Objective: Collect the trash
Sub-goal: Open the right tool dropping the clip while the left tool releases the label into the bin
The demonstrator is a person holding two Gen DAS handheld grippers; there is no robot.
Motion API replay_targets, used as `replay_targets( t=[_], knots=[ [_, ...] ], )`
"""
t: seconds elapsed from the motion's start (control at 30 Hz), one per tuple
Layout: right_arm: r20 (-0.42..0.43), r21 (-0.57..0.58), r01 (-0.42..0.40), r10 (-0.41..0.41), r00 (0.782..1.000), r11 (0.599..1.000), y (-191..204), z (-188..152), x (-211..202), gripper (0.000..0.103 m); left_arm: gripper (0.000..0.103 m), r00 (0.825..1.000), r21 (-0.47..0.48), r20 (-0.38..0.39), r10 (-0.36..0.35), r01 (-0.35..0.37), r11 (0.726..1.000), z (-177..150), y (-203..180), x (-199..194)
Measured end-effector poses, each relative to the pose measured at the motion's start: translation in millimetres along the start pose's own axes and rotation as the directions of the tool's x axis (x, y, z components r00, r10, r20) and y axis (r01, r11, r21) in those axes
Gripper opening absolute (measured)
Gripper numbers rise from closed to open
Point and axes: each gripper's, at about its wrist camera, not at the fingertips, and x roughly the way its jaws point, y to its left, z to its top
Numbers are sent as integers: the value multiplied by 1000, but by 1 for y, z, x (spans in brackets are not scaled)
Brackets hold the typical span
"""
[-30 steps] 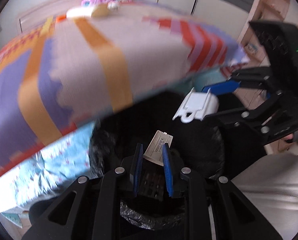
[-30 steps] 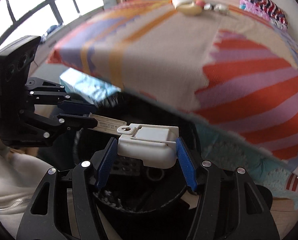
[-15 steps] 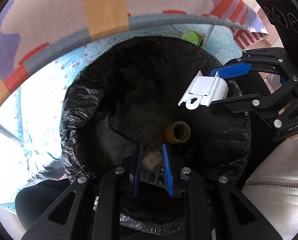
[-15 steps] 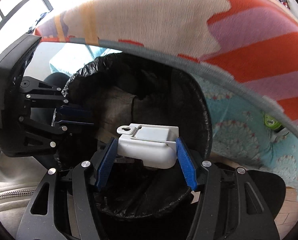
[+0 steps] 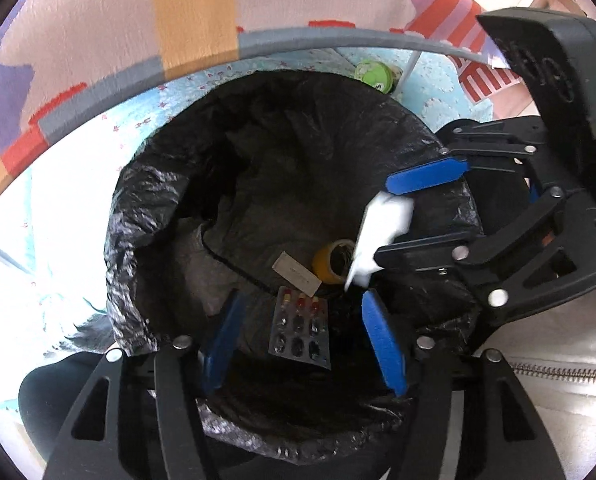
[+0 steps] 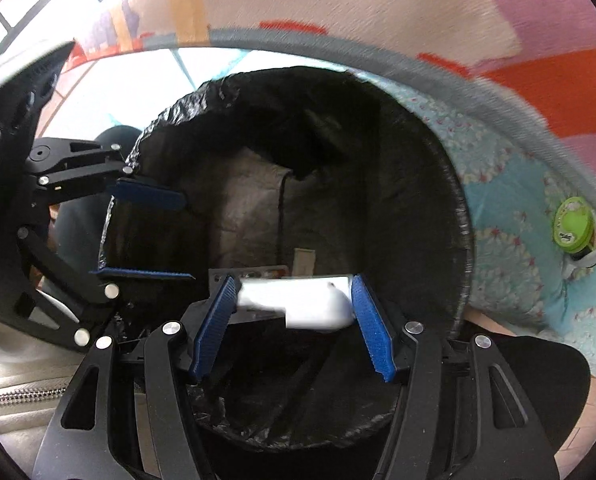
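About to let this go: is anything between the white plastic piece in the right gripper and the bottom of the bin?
Nothing visible blocks it. The white plastic piece hangs over the open bin, with only trash lying below.

One bin [image 5: 138, 216] lined with one black bag [image 6: 417, 152] sits in view. Inside lie one blister pack [image 5: 299, 330], one small card [image 5: 296, 273] and one yellow tape roll [image 5: 331, 260]. One blurred white plastic piece [image 6: 298, 306] hangs over the opening. Two grippers show, left [image 5: 301, 344] and right [image 6: 294, 324], each with two blue fingers. One green-lidded cup [image 6: 571, 226] stands outside the bin.
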Motion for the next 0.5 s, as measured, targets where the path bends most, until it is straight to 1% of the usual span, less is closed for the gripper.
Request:
replay_targets(
  t=[0.23,0.37,0.5],
  knots=[
    [7,-4,-5,5,1000,1000,2,0,-1,60,58,1000,-20,17,4,-4,1000,-7,-2,-11],
    [36,14,3,-4,999,1000,-3,2,-11,60,58,999,-22,35,9,-9,1000,-7,-2,-20],
    [75,30,15,-18,997,999,-8,3,-29,60,58,997,-22,72,17,-16,1000,-4,-2,-34]
  ],
)
